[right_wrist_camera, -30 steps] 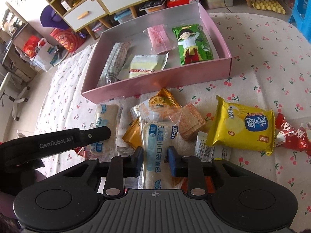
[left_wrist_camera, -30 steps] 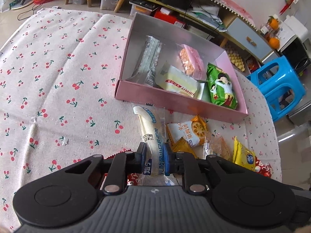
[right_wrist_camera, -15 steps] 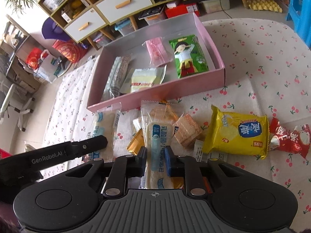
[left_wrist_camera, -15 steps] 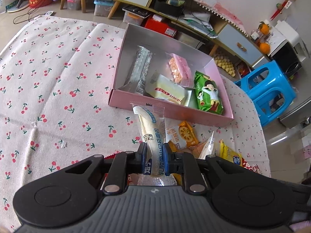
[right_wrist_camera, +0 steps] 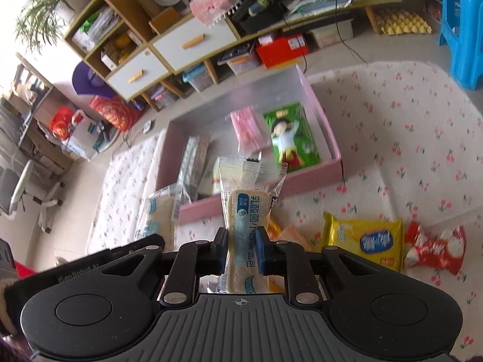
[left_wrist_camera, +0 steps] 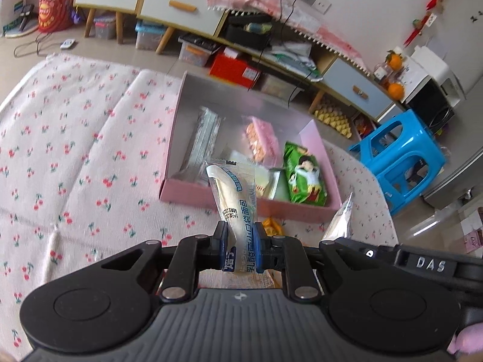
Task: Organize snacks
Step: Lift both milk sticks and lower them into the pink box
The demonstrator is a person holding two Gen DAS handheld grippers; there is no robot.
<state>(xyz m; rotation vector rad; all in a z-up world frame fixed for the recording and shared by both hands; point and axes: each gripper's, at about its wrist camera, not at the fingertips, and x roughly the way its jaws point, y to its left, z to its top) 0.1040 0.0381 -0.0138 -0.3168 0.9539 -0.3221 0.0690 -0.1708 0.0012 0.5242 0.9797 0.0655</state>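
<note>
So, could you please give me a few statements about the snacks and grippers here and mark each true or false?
1. The left gripper is shut on a bread packet. True.
2. The right gripper is empty. False: it clamps a second bread packet.
3. The green snack bag lies in the pink box. True.
4. The yellow snack bag lies in the box. False: it is on the cherry-print cloth.

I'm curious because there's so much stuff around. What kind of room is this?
Probably a lived-in living room at home: a long drawer cabinet cluttered with boxes, a blue plastic stool, a potted plant.
</note>
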